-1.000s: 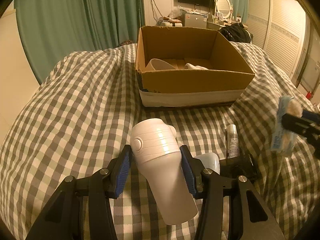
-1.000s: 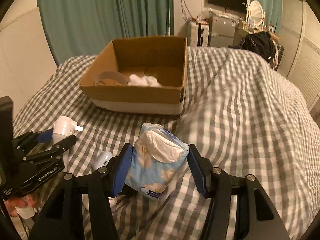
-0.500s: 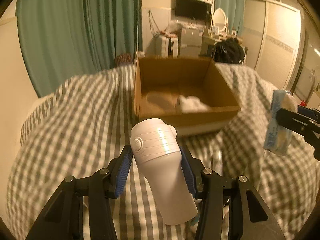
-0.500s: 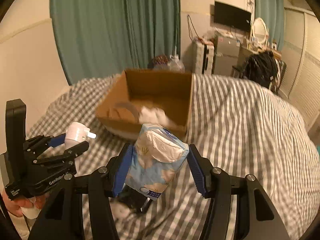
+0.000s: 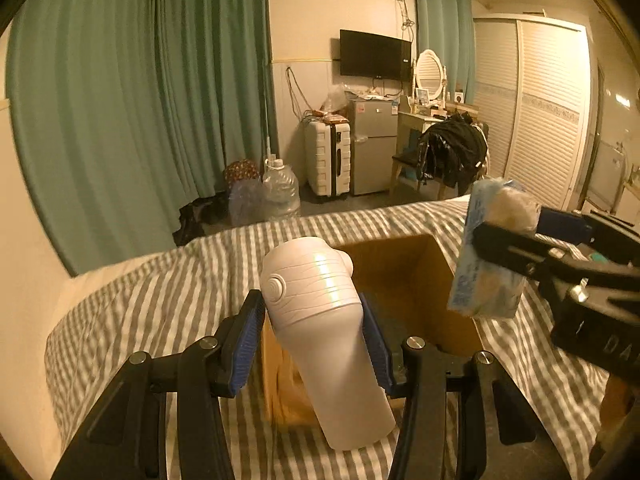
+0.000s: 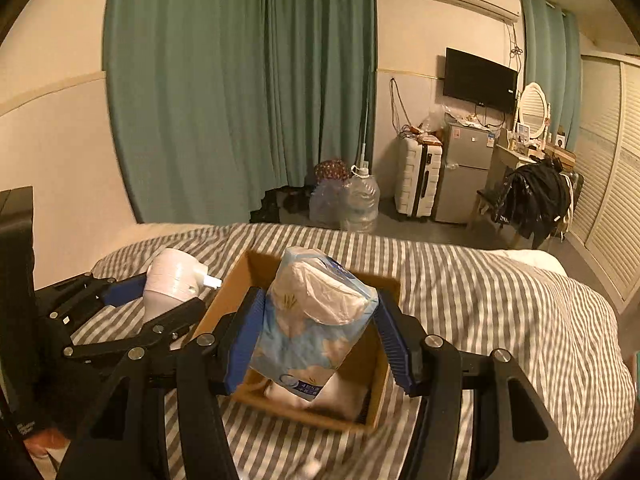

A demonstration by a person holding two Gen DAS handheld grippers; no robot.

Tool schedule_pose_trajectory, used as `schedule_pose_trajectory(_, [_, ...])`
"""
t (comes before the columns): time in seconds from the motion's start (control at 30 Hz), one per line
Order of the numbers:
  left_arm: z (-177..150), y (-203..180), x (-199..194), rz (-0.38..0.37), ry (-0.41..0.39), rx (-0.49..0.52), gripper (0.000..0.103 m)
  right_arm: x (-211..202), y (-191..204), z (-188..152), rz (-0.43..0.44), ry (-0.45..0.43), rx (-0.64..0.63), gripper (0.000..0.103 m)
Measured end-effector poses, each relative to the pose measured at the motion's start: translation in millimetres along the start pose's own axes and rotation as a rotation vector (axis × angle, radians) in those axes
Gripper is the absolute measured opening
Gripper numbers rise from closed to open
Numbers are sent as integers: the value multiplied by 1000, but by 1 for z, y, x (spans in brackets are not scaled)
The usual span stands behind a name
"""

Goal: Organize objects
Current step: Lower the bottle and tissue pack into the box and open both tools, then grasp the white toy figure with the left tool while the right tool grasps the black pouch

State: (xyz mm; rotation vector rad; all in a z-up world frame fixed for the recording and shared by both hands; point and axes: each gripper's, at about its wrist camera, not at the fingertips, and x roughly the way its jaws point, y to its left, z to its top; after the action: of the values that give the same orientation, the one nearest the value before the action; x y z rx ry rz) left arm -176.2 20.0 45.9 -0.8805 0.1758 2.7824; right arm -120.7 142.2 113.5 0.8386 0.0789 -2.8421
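My left gripper [image 5: 313, 328] is shut on a white hair dryer [image 5: 324, 336], held up over the left wall of the open cardboard box [image 5: 404, 280]. It also shows in the right wrist view [image 6: 172, 280]. My right gripper [image 6: 320, 340] is shut on a blue and white tissue pack [image 6: 316, 320], held above the box [image 6: 368, 408]; the pack also shows in the left wrist view [image 5: 492, 248]. White items lie inside the box [image 6: 340, 396], partly hidden.
The box sits on a bed with a grey-and-white checked cover [image 6: 500, 300]. Beyond the bed are green curtains [image 5: 140, 100], water jugs [image 5: 280, 192], a white suitcase [image 5: 328, 160], a small fridge [image 5: 372, 144] and a chair with dark clothes [image 5: 452, 152].
Both grippers have risen and moved forward with their loads, from in front of the box to over it. The view now looks level across the room.
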Motion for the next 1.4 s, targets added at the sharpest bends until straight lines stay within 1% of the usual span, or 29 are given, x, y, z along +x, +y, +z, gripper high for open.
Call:
schedule_pose_trajectory(0.1, [11, 2, 32, -14, 18, -1, 50, 33, -6, 9, -9, 20, 4, 56])
schedule_pose_trajectory(0.13, [11, 3, 43, -21, 29, -4, 50, 50, -9, 10, -14, 37, 9, 56])
schedule_pose_trajectory(0.2, [7, 4, 67, -20, 55, 1, 50, 72, -14, 9, -19, 62, 18, 56])
schedule_pose_trajectory(0.3, [-6, 5, 95, -13, 98, 16, 50, 106, -24, -2, -34, 104, 38, 56])
schedule_pose_trajectory(0.37, [-14, 4, 105, -15, 121, 22, 50, 124, -29, -10, -29, 135, 60, 56])
schedule_pose_trajectory(0.47, [-18, 8, 117, -14, 142, 2, 50, 139, -35, -17, -27, 163, 78, 56])
schedule_pose_trajectory(0.57, [-20, 8, 114, -36, 137, -2, 50, 138, -40, -19, -29, 148, 95, 61])
schedule_pose_trajectory(0.6, [-20, 7, 109, -45, 131, -4, 52, 135, -41, -18, -30, 137, 103, 66])
schedule_pose_trajectory(0.63, [-20, 7, 106, -49, 124, -2, 60, 131, -42, -17, -30, 126, 111, 71])
schedule_pose_trajectory(0.67, [-19, 5, 100, -44, 112, 2, 69, 127, -44, -16, -29, 116, 117, 74])
schedule_pose_trajectory(0.7, [-18, 4, 93, -26, 93, 8, 91, 121, -45, -15, -29, 101, 124, 79])
schedule_pose_trajectory(0.73, [-17, 6, 87, -13, 74, 13, 98, 115, -46, -13, -28, 89, 129, 81])
schedule_pose_trajectory(0.8, [-18, 5, 73, 7, 52, 30, 98, 98, -48, -8, -25, 59, 142, 81])
schedule_pose_trajectory(0.97, [-21, 11, 39, 72, 66, 8, 98, 43, -54, -1, -31, 1, 149, 82])
schedule_pose_trajectory(1.1, [-20, 13, 1, 114, 27, 1, 98, -6, -46, 0, -29, -35, 121, 83])
schedule_pose_trajectory(1.17, [-21, 14, -16, 119, 17, -4, 98, -29, -41, -2, -18, -41, 102, 83])
schedule_pose_trajectory(1.27, [-29, 19, -43, 131, 2, -16, 98, -56, -31, -7, 2, -43, 84, 89])
schedule_pose_trajectory(1.3, [-35, 20, -54, 142, 0, -24, 98, -64, -28, -10, 7, -45, 79, 89])
schedule_pose_trajectory(1.33, [-37, 21, -57, 146, 1, -28, 98, -70, -23, -14, 13, -43, 69, 89])
schedule_pose_trajectory(1.4, [-51, 21, -70, 155, 10, -47, 98, -82, -13, -26, 26, -29, 45, 89])
